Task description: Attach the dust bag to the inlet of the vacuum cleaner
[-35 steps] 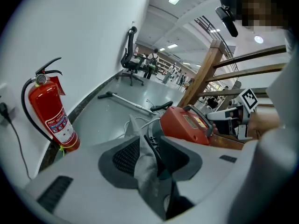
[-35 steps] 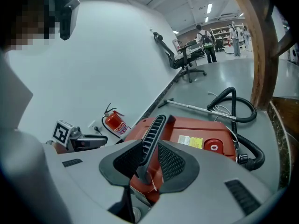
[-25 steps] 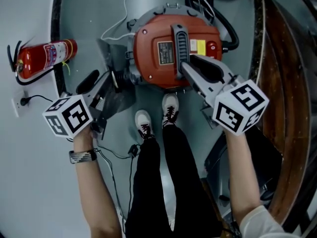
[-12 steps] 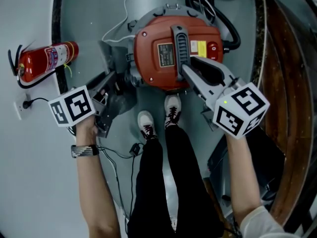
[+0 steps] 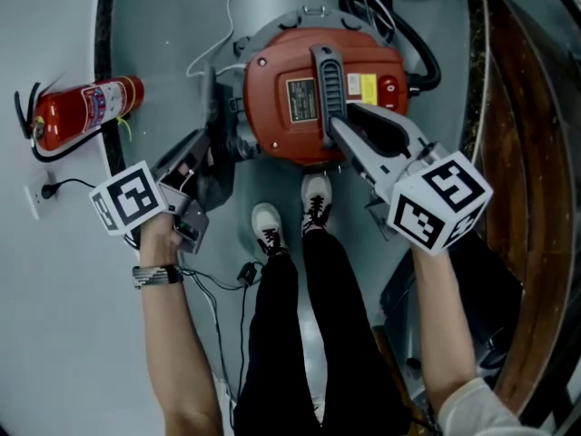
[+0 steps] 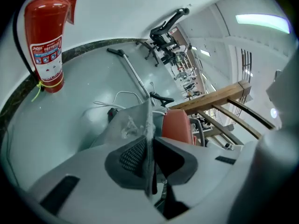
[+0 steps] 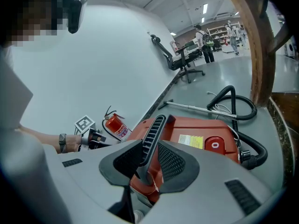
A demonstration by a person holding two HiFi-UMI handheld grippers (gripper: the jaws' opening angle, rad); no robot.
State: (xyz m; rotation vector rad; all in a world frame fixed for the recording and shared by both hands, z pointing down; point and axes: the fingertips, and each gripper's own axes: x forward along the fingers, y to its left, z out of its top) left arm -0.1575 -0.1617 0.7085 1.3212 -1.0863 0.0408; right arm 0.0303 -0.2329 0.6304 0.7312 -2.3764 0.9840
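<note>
**Bag pinched at the vacuum's left side, handle gripped on top**

The red vacuum (image 5: 281,116) sits on the grey floor just beyond your shoes, its lid facing up at you. A black hose (image 5: 422,53) loops round its far right side.

The grey bag (image 5: 221,166) stands on edge against the vacuum's left flank, touching the housing there. Whether it is seated on the inlet cannot be told from any view.

Your right gripper (image 5: 336,121) reaches over the vacuum's near edge from the right. Its pads are clamped on the black ribbed handle (image 5: 327,71) that runs across the lid, one pad on each side of the bar.

Your left gripper (image 5: 209,155) comes in at the vacuum's left, pointing down and inward. Its jaws have just been closing, and the bag's thin upper edge is now pinched between the pads, with the sheet running straight out from the gap.

A red extinguisher (image 5: 86,105) stands well to the left of the vacuum, against the pale wall.
</note>
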